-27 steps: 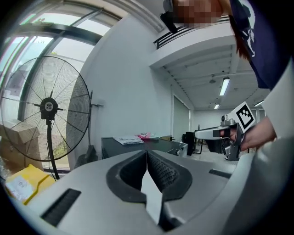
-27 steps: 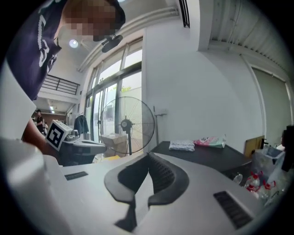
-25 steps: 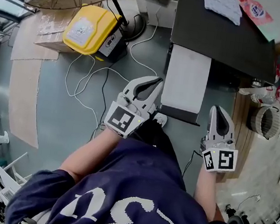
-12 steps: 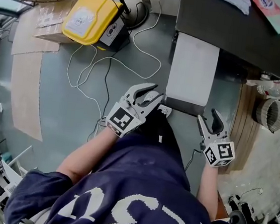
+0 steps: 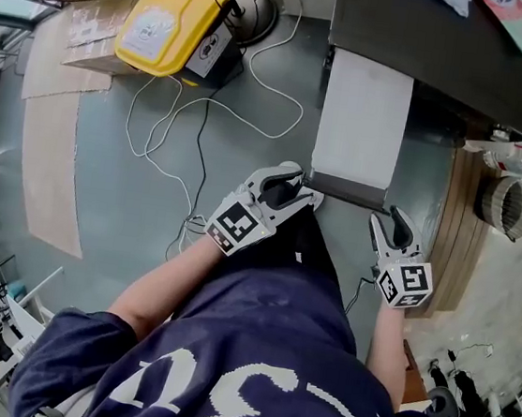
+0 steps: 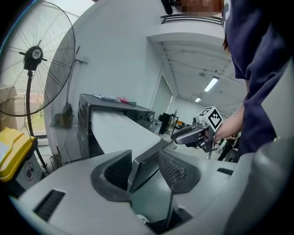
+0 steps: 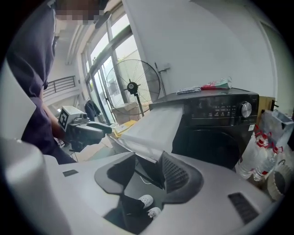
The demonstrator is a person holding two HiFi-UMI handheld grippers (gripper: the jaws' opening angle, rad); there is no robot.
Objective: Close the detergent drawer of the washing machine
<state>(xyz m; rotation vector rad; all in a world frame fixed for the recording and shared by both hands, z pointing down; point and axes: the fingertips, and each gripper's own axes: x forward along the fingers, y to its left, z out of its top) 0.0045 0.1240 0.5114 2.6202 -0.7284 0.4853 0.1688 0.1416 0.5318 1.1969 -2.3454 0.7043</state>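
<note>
A long white detergent drawer [image 5: 361, 121] sticks far out of the black washing machine [image 5: 423, 43], ending in a dark front panel [image 5: 344, 189]. My left gripper [image 5: 278, 188] is at the panel's left corner with its jaws open; they have just been opening, and the corner [image 6: 140, 172] shows in the gap between them. My right gripper [image 5: 390, 230] is open just right of the panel's right corner. Its jaws have just closed a little, and the panel's edge [image 7: 149, 172] shows through their gap. I cannot tell whether either gripper touches the drawer.
On the floor to the left lie a yellow box [image 5: 165, 29], loose cables [image 5: 206, 121] and cardboard sheets [image 5: 49, 167]. A standing fan [image 6: 34, 69] is beside the machine. Plastic bottles [image 5: 499, 157] and a round basket [image 5: 505, 206] sit to the machine's right.
Both grippers have come down and in toward the drawer's front end. Both pairs of jaws, shut a second ago, now stand open.
</note>
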